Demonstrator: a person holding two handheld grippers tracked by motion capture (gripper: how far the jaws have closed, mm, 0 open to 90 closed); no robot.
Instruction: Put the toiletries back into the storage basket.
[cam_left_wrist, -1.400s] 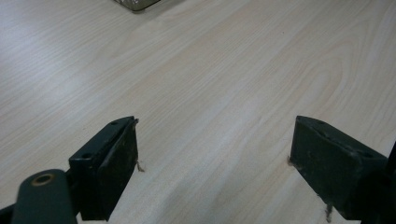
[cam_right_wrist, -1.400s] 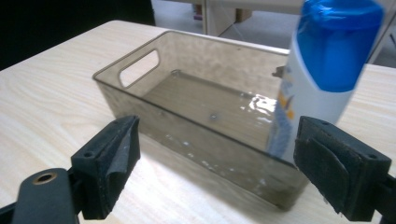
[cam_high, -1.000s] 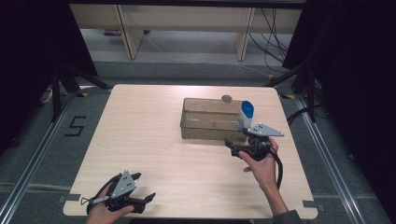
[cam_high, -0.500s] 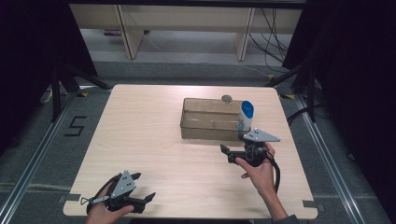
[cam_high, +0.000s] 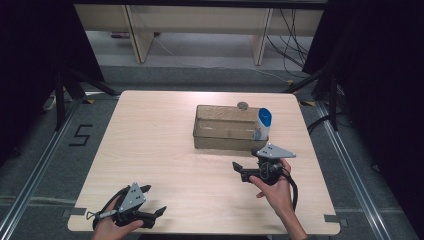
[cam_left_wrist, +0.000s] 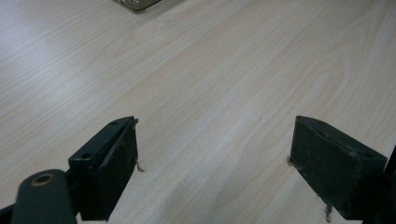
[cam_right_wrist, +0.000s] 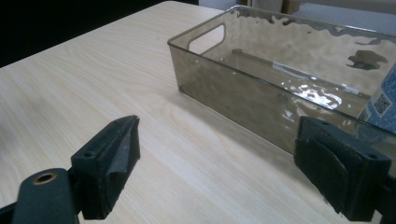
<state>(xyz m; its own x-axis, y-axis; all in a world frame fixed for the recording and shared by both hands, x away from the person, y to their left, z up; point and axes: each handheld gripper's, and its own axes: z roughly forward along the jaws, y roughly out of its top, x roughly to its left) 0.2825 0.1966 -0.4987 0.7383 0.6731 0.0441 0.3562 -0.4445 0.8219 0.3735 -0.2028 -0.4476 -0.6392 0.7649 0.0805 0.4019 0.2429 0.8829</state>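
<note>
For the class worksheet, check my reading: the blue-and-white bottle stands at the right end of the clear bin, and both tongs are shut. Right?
Not quite. The bottle does stand at the right end of the bin, but both tongs are open: the left tongs and the right tongs show wide gaps in the gripper views.

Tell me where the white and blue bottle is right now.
In the high view the white and blue bottle stands inside the clear bin, at its right end, just beyond the right gripper.

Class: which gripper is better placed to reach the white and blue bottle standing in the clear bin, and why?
Right. The right gripper sits open just in front of the bin, near the bottle. The left gripper is open at the table's near edge, farther away.
</note>
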